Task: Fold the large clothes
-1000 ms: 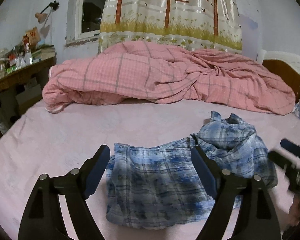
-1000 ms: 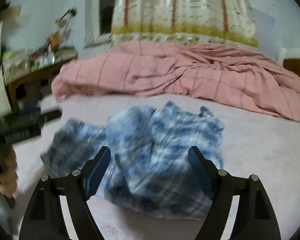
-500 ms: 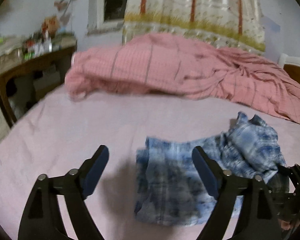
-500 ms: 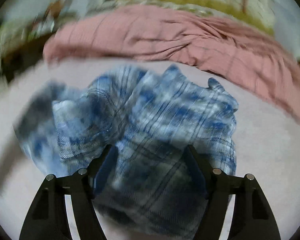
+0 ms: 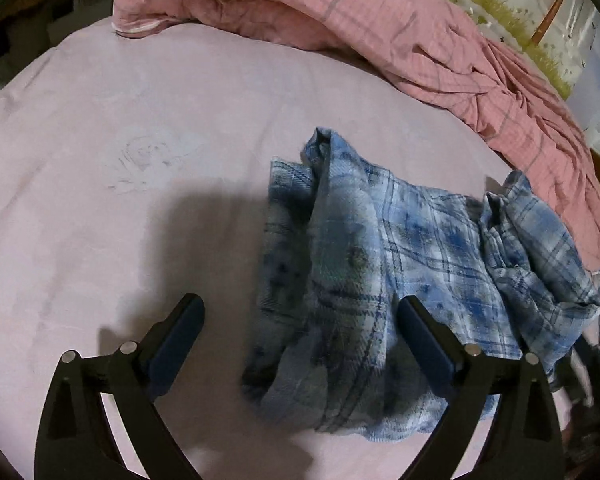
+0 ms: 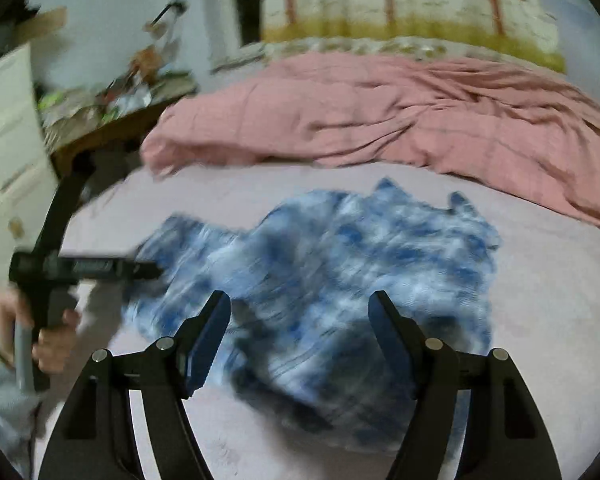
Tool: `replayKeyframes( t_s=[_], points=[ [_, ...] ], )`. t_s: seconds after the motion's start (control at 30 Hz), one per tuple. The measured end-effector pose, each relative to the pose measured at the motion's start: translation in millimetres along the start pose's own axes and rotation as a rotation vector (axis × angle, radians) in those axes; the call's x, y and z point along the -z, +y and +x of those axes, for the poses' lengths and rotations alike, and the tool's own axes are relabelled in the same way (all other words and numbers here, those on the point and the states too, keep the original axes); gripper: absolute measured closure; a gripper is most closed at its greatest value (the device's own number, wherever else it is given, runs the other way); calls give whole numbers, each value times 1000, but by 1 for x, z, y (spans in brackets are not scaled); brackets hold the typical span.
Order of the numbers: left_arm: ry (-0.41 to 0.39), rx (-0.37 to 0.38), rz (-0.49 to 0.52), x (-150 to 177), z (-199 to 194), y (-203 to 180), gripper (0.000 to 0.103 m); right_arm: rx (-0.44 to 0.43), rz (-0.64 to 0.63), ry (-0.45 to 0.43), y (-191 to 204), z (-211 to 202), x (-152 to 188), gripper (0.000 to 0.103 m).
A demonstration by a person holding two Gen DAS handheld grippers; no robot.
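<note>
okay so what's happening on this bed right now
A person holds a two-finger gripper in each hand over a crumpled blue plaid shirt lying on the pale pink bedsheet. The left gripper, whose jaws have just been opening, and the right gripper are both open, holding nothing. A bunched pink checked duvet lies behind.

text: none legible | labels: none | note: desk clutter — too blurred to read

Both grippers' fingers apart
</note>
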State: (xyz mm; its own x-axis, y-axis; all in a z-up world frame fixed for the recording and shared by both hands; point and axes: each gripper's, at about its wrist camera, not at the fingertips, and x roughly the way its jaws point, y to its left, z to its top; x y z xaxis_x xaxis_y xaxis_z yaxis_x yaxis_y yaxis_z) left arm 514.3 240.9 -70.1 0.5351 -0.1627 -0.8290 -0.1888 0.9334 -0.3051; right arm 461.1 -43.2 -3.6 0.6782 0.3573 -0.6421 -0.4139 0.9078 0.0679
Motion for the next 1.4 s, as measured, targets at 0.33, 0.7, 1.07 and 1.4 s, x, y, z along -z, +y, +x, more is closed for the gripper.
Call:
replayKeyframes(
  t_s=[0.33,0.7,1.07,1.4],
  points=[
    [-130,-9,150,7,-3,-28,87,177,-207,0,34,35,2,60],
    [-128,46,116,-1,-8,-21,90,273,-43,-271,-45,-92,-34,92],
    [-137,45,130,-1,-7,-26,89,371,6,-203,-114,-107,0,92],
    [-151,56,135,-2,-16,-25,89,116,-242,-63,-1,-26,10,92]
  ],
)
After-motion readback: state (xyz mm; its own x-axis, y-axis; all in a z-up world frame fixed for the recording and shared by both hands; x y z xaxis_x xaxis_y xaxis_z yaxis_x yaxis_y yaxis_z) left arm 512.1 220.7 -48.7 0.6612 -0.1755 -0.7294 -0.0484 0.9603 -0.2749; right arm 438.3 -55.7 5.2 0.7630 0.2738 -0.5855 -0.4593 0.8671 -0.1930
